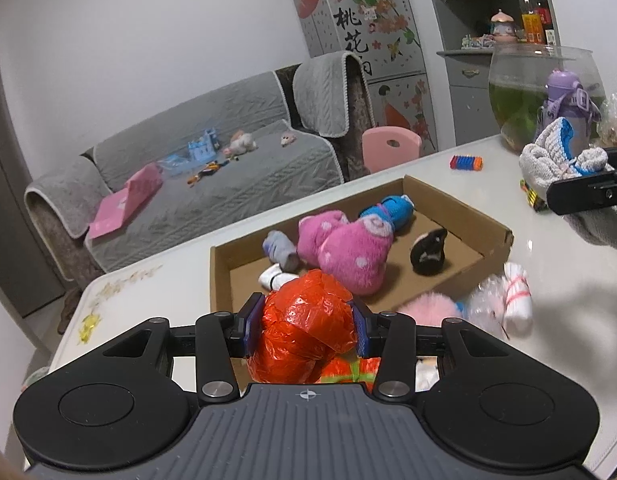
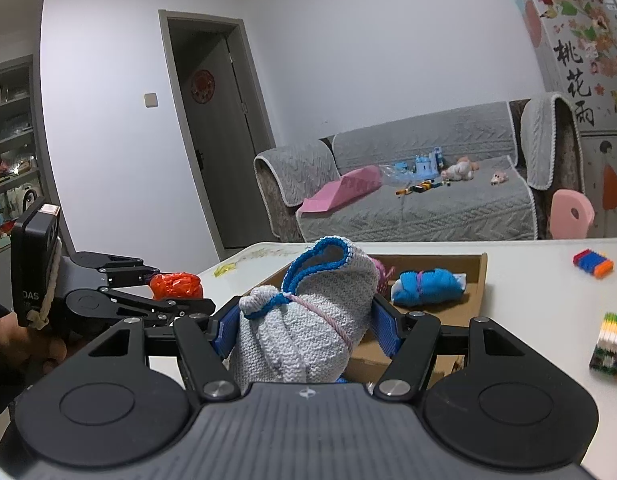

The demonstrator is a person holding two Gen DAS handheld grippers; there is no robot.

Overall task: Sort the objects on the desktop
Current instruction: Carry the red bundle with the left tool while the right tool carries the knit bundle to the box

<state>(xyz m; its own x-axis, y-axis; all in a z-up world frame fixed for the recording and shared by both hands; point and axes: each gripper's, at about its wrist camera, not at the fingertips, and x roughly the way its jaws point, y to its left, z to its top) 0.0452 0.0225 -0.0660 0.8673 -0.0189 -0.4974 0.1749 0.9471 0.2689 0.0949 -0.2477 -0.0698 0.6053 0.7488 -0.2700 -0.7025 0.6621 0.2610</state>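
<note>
My left gripper (image 1: 304,322) is shut on an orange plastic bundle (image 1: 304,332), held above the near edge of the cardboard tray (image 1: 460,206). The bundle also shows in the right wrist view (image 2: 174,285). My right gripper (image 2: 304,328) is shut on a grey knitted sock with a blue cuff (image 2: 308,320), held above the table next to the tray (image 2: 482,276). That sock also shows at the right of the left wrist view (image 1: 556,160). In the tray lie a pink spotted plush (image 1: 344,248), a blue sock roll (image 1: 388,210), a grey-blue sock roll (image 1: 280,250) and a black item (image 1: 428,256).
A pink fluffy item (image 1: 428,308) and a white sock roll (image 1: 516,292) lie on the white table (image 1: 568,272) by the tray. Colourful block strips (image 2: 592,262) (image 2: 612,344) lie at the right. A fish bowl (image 1: 520,92) and purple bottle (image 1: 564,96) stand at the back.
</note>
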